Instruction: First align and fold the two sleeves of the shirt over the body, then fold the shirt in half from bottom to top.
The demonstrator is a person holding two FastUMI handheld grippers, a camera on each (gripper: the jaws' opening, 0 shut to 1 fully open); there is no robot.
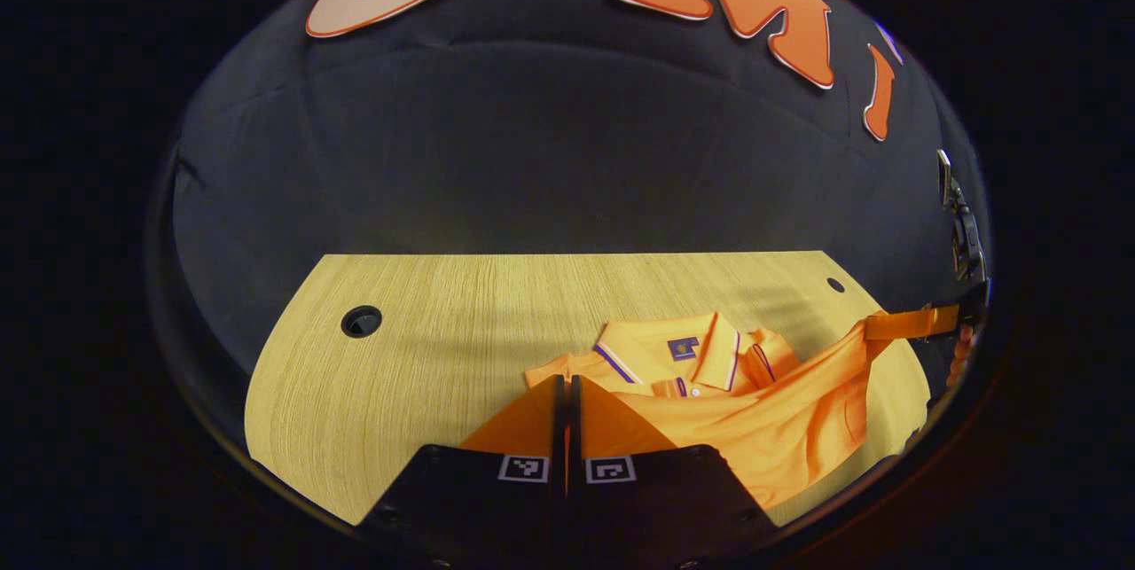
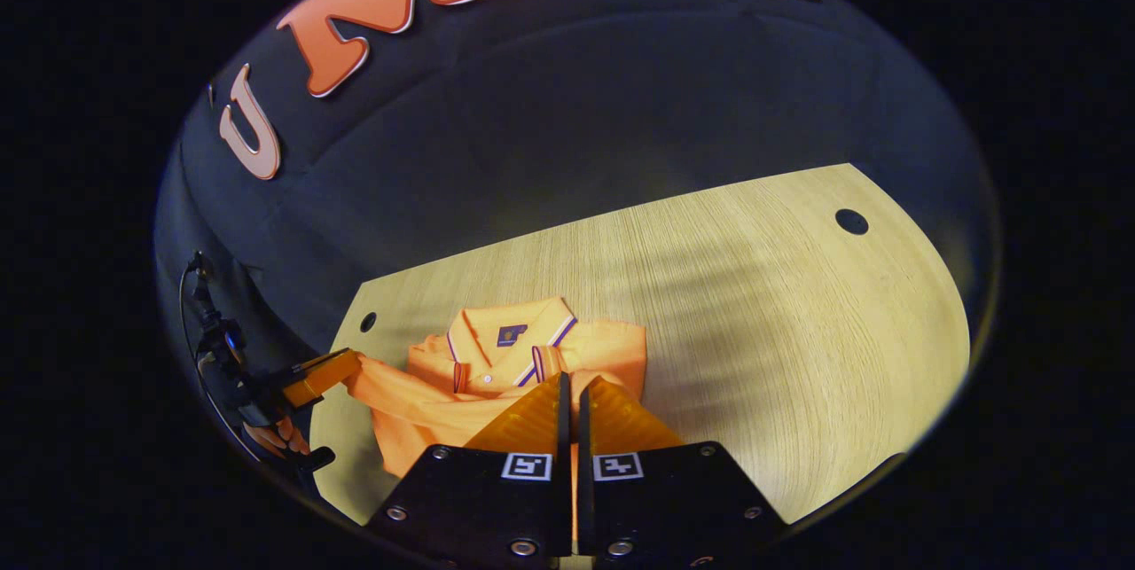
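Shirt [image 1: 780, 415] hem lifted, both grippers pinching — wooden table [image 1: 426, 357]

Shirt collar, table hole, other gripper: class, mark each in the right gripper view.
shirt collar [image 2: 510, 326], right gripper view, on its flat back panel.
table hole [image 2: 851, 222], right gripper view, at its dark centre.
left gripper [image 2: 348, 363], right gripper view, at its tips on the cloth.

Shirt [image 2: 523, 357] on table [image 2: 754, 304] — collar toward the wall [image 2: 576, 127].

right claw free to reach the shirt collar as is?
Probably not yet: the right claw looks shut on the shirt hem. The collar lies uncovered ahead, so once it releases, the path looks open.
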